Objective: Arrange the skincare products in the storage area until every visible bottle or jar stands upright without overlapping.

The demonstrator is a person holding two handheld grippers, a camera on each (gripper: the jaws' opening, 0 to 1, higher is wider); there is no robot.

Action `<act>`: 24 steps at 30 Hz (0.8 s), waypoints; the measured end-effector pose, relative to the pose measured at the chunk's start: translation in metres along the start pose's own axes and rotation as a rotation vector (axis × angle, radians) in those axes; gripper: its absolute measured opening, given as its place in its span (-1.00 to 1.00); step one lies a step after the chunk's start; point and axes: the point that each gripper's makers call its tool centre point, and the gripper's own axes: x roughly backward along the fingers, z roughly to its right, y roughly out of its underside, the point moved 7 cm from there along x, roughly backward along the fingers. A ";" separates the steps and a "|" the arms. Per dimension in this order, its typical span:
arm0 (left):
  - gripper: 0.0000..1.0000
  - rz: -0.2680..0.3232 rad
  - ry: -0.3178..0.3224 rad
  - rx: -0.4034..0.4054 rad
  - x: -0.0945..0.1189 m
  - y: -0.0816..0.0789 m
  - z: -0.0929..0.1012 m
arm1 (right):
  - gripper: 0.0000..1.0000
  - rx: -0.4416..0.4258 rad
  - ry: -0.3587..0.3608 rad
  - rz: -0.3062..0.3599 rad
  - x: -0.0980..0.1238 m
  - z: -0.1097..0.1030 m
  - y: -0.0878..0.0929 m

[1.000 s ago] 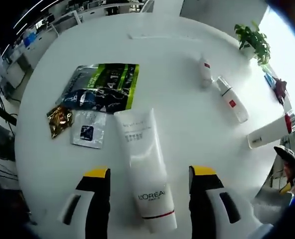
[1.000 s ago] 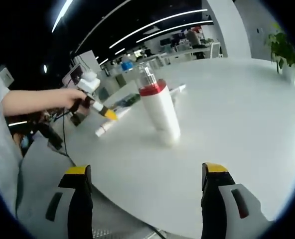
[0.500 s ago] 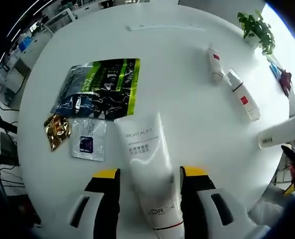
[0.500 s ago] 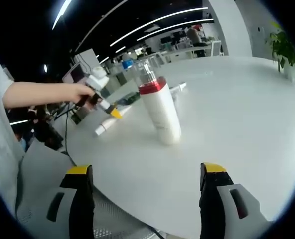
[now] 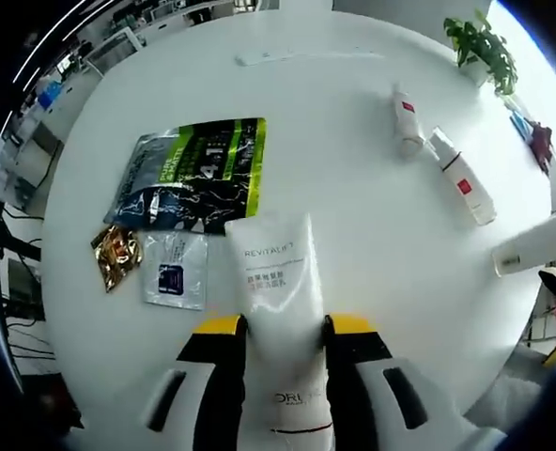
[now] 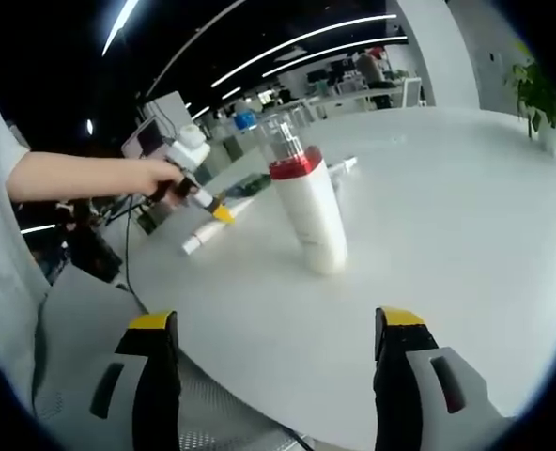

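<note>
My left gripper (image 5: 280, 325) clamped on the white tube (image 5: 278, 310) lying flat near the table (image 5: 334, 122) edge, beside sachets (image 5: 175, 271), my right gripper (image 6: 276, 324) apart, facing the upright red-collared white bottle (image 6: 308, 209), two bottles (image 5: 438, 160) lying toward the far edge.

A round white table (image 5: 334, 235) carries a lying tube (image 5: 273, 282), sachets (image 5: 193, 169), two lying bottles (image 5: 456, 174) and one upright bottle (image 6: 308, 211).
</note>
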 end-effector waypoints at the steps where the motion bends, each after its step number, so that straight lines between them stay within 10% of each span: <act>1: -0.45 0.025 0.002 -0.013 0.003 -0.002 0.001 | 0.69 -0.001 -0.002 0.002 0.001 -0.001 0.000; 11: -0.46 0.096 0.030 -0.011 0.016 0.004 -0.003 | 0.64 0.009 -0.040 -0.013 0.007 -0.014 0.006; 24: -0.47 0.369 0.078 -0.067 0.059 0.013 0.008 | 0.53 0.008 -0.196 0.065 0.008 -0.059 -0.020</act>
